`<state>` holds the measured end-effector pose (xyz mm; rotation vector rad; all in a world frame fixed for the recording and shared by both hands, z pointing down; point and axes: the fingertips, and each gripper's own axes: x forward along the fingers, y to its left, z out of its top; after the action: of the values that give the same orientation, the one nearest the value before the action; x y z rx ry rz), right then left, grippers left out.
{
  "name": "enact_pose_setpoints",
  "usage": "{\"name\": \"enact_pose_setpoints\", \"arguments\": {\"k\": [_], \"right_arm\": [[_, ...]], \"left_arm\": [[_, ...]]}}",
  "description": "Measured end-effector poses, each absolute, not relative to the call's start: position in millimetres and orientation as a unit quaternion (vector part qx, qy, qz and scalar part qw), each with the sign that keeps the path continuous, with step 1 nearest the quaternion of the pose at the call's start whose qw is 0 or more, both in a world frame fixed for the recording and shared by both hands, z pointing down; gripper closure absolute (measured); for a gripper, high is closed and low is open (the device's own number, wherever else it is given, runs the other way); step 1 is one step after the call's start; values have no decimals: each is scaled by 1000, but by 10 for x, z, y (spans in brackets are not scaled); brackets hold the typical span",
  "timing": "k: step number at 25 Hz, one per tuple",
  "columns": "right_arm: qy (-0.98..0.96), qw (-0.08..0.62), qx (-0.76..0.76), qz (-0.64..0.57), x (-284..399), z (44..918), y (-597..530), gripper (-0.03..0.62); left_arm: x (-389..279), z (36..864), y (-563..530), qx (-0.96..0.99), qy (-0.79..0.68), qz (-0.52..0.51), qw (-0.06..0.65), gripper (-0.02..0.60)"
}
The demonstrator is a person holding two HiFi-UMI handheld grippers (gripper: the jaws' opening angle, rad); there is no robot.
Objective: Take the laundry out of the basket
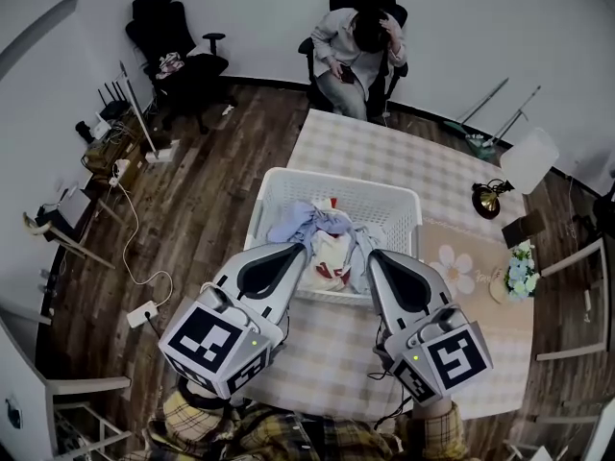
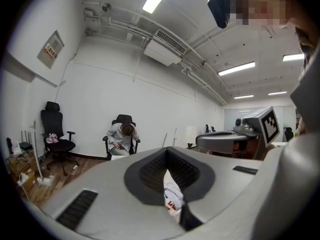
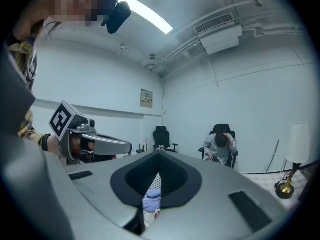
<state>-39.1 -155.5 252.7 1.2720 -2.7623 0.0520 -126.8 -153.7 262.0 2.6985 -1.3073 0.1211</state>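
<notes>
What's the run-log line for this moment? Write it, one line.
phase: pre-grasp | left gripper: shut, empty, at near rim of basket | right gripper: shut, empty, alongside | laundry: heaped in basket, none out

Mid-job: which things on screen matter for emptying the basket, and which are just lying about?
Job: basket, laundry, left gripper, right gripper.
Lying about: lamp, flowers, power strip, seated person.

White slatted basket (image 1: 384, 205) on checked table (image 1: 384, 152) — blue, white, red laundry (image 1: 322, 233) heaped inside.
</notes>
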Motion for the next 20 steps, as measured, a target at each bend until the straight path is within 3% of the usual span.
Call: {"name": "enact_pose_setpoints", "arguments": {"k": [8,10,16,20], "right_arm": [[-914,82,395,35,-432,2727,-1893,586],[-917,88,386,44,-449,2767,-1971,585],[-924,129,351,80,-486,3019,-2183,557],[-931,172,305,100,-578,3277,-2244,444]], "left_arm": [[-1288,2875,-1942,894,-433,82,84,572],[-1297,2924,-2046,892,-434,91,88,540],[-1260,3171,-2345,890,-426,125,108,520],[-1189,3413,-2521,887,-415,148,140,460]]}}
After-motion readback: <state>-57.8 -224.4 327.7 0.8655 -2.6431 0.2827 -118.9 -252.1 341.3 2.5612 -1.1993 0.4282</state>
